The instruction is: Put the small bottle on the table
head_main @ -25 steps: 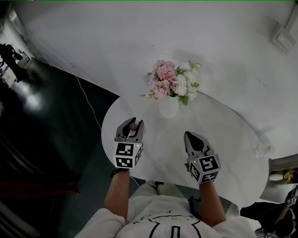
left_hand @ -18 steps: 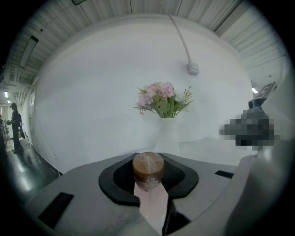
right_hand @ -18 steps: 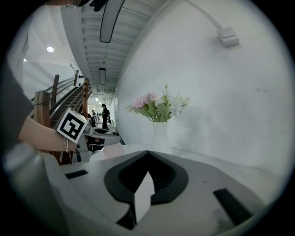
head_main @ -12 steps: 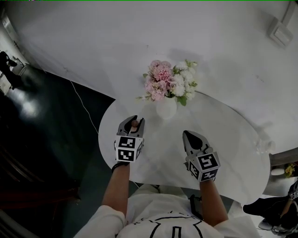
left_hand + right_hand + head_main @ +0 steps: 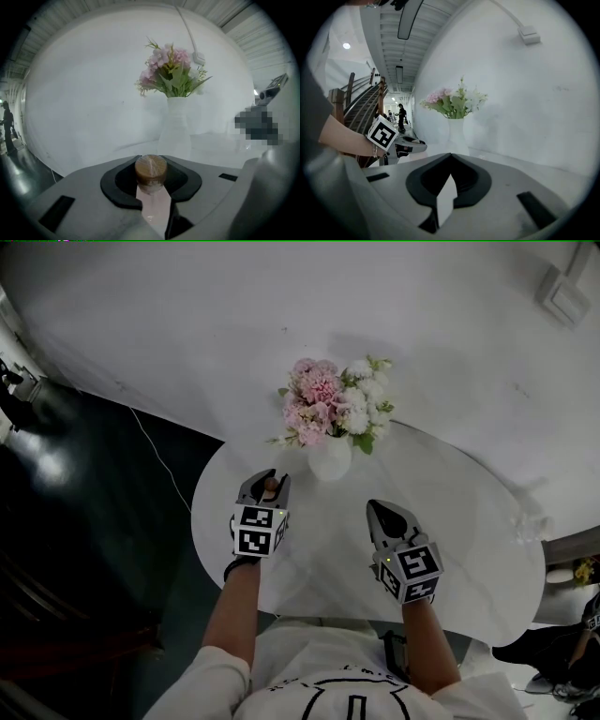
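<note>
A small clear bottle (image 5: 151,180) with a brown cork top (image 5: 270,486) stands upright between the jaws of my left gripper (image 5: 264,482), which is shut on it. It hangs over the left part of the round white table (image 5: 469,521), a little in front of the vase. The bottle's lower body is hidden behind the jaws. My right gripper (image 5: 386,513) hovers over the table's middle front, shut with nothing in it (image 5: 450,180). The right gripper view also catches the left gripper (image 5: 405,145) off to its left.
A white vase (image 5: 330,457) of pink and white flowers (image 5: 328,401) stands at the table's far side, close to the white wall (image 5: 281,296). Dark floor (image 5: 94,521) lies left of the table. A small clear object (image 5: 527,532) sits near the table's right rim.
The head view has drifted, so the table and flowers sit slightly higher and further left. The left gripper with the bottle has edged a little toward the vase. The right gripper keeps its place.
</note>
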`<action>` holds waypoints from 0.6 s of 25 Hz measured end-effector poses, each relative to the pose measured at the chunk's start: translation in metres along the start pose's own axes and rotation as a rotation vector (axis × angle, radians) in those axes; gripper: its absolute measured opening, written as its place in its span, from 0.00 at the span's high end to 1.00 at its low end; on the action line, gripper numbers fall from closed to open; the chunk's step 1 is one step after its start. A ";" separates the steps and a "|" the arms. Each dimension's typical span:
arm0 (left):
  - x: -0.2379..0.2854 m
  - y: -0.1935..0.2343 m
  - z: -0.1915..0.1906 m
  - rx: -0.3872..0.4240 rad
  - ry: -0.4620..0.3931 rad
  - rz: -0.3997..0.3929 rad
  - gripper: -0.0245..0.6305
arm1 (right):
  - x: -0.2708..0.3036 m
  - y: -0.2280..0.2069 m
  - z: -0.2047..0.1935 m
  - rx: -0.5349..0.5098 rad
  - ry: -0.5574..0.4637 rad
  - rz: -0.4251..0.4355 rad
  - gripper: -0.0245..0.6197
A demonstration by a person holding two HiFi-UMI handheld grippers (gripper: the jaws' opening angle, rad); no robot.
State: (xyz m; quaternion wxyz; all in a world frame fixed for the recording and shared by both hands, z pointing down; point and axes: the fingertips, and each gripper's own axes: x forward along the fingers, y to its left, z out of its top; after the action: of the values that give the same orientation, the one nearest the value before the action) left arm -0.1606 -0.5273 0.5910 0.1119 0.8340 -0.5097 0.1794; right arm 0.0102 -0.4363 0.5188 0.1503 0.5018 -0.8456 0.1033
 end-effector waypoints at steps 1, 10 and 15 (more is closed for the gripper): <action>0.003 0.000 -0.002 0.001 0.004 -0.003 0.79 | 0.001 -0.001 -0.001 0.002 0.000 -0.004 0.97; 0.016 -0.003 -0.010 0.010 0.034 -0.029 0.79 | 0.007 -0.005 -0.005 0.012 -0.002 -0.018 0.97; 0.021 -0.003 -0.014 0.007 0.051 -0.034 0.79 | 0.008 -0.004 -0.007 0.015 0.002 -0.016 0.97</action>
State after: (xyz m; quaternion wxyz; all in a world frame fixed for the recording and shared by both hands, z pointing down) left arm -0.1519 -0.5375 0.6120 0.1252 0.8381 -0.4916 0.2004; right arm 0.0116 -0.4424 0.5285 0.1483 0.5095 -0.8405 0.1092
